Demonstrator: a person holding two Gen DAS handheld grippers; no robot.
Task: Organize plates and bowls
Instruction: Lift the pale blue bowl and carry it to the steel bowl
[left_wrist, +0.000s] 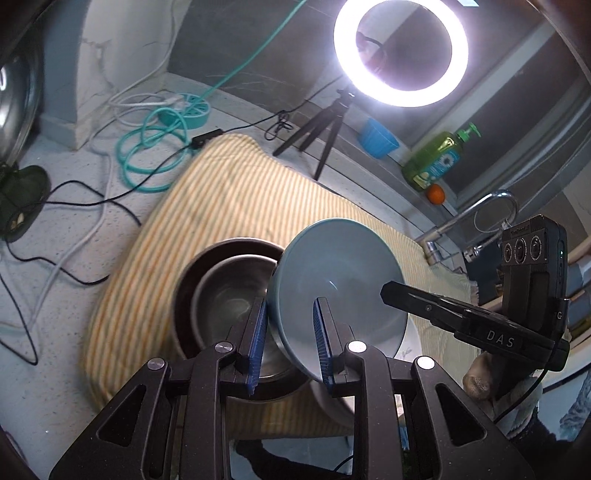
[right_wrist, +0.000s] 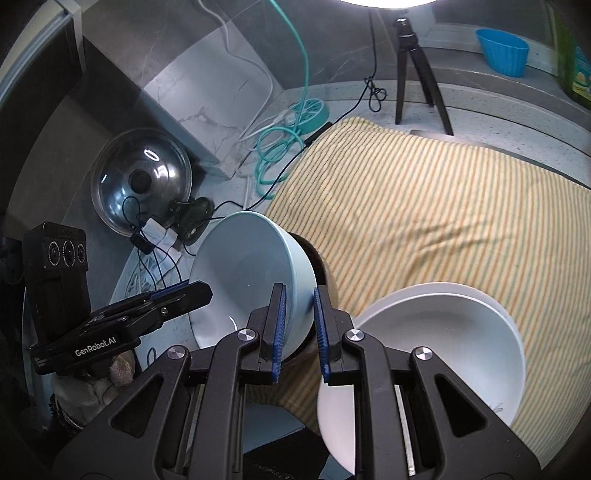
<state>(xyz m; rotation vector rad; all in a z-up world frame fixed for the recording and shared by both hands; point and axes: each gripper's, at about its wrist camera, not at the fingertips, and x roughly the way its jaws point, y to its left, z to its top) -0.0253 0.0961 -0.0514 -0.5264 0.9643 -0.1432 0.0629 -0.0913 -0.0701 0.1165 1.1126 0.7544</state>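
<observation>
Both grippers (left_wrist: 290, 343) (right_wrist: 299, 328) pinch blue bowl (left_wrist: 332, 273), seemingly empty.

Ring light (left_wrist: 400, 51) lit, on black tripod (left_wrist: 319, 129) at back of counter. Striped cloth (right_wrist: 443, 206) spread over counter. Teal hose (left_wrist: 151, 155) coiled beside white cable (left_wrist: 107, 155). Blue cup (left_wrist: 377, 138), green soap bottle (left_wrist: 437, 158), orange (left_wrist: 436, 193) along sill. Faucet (left_wrist: 480, 210) right. Pot lid (right_wrist: 142, 181) leans against wall.
</observation>
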